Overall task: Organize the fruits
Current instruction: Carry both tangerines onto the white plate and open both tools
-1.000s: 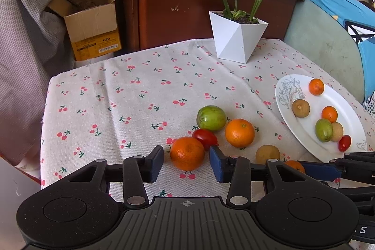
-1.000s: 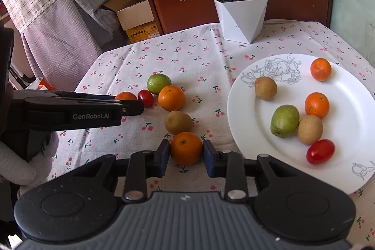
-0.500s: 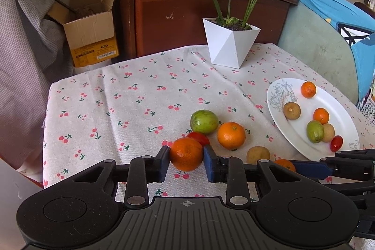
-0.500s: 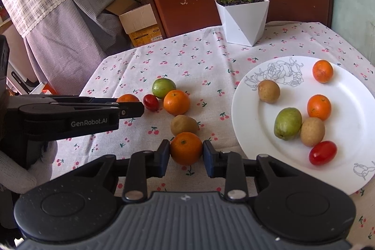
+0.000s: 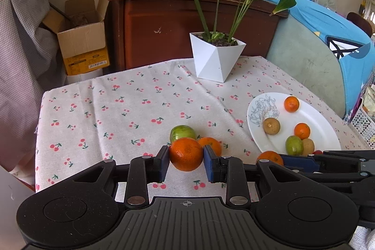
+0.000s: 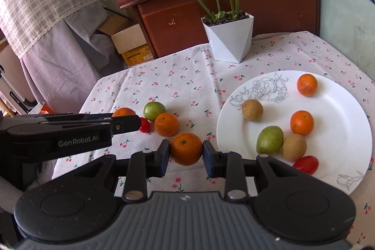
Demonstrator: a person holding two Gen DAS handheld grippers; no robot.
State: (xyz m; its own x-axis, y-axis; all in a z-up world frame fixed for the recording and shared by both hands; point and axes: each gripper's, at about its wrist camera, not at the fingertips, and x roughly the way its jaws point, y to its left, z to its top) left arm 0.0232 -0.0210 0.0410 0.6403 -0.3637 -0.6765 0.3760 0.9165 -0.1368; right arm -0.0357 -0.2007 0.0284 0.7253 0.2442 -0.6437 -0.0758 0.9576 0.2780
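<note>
Jaws of L gripper & R gripper each pinch an orange between pads.

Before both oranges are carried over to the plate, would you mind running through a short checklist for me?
1. Left gripper shut on its orange: ok, both pads press its sides.
2. Right gripper shut on its orange: ok, held between both pads.
3. Free space on the white plate: ok, six fruits lie on it, with bare areas along the right side.
4. Path to the plate for the right gripper: ok, the plate lies just beside it.
5. Left gripper's path clear of the right gripper: cannot tell, the right one sits between it and the plate.
6. Both oranges lifted clear of the cloth: cannot tell.
</note>
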